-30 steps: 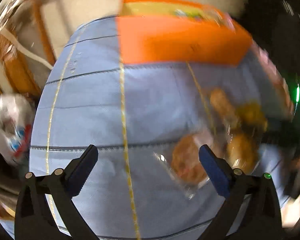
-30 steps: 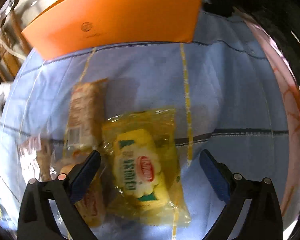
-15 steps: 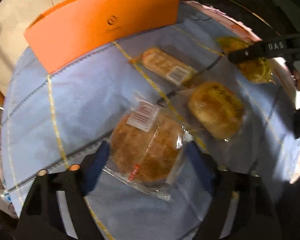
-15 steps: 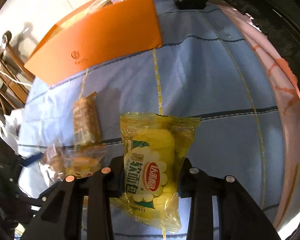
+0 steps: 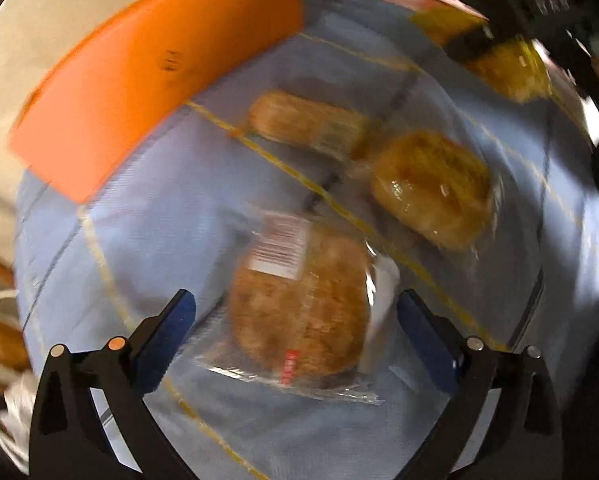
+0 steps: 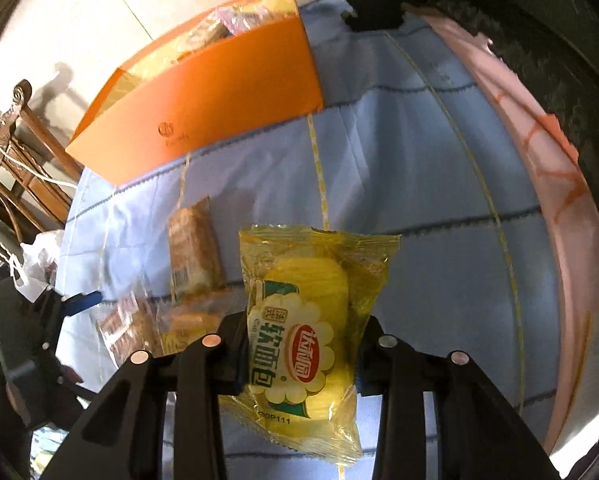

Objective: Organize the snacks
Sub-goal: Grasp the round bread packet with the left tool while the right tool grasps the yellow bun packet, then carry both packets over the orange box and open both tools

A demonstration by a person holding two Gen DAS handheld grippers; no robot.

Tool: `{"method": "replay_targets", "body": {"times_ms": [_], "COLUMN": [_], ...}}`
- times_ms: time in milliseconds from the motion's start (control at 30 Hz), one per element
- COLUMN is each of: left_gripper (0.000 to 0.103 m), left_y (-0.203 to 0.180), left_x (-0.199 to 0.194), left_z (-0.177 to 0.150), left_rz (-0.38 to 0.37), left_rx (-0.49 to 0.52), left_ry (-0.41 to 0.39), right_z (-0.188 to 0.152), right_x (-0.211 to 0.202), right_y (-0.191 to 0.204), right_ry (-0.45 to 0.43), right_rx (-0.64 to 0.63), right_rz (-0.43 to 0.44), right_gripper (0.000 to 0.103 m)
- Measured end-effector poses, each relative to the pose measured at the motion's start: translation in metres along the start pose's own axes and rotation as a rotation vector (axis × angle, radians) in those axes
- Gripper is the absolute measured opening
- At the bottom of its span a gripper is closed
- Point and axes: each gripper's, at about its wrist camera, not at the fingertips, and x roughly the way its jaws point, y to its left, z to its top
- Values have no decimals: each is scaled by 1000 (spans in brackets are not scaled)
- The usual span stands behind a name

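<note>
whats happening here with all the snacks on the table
A person is sorting packaged snacks on a blue tablecloth. The right gripper is shut on a yellow bread packet, lifted off the cloth. The left gripper stands open around a round pastry in clear wrap, not gripping it. An orange box already holds some snacks.

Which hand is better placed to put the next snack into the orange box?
Right. The right gripper already clamps the yellow bread packet, facing the orange box. The left gripper is open around the round pastry.
</note>
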Motion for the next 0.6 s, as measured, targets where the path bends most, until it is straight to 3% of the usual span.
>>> {"method": "replay_targets", "body": {"times_ms": [133,267,333,500,600], "left_gripper": [98,77,76,76,76], "left_y": [20,12,14,21,41], "left_x": [5,-1,-2,-13,-59], "left_z": [-9,-3,1,2,7], "left_rz": [-116,-76,-75,-94,-127], "left_rx": [-140,-124,-167,-319,-480], "left_ry": [-52,-21,43,61,-51], "right_z": [-5,-7,-6,-3,1], "right_x": [-3,-9,-11,-17,-23], "right_y": [5,6,7,10,13], "right_ry": [-6,-22,-33,-61,-72], "right_rx": [4,26,27,40,54], "right_rz": [-10,-5,-2,13,35], "right_gripper": [37,37,37,37,36]}}
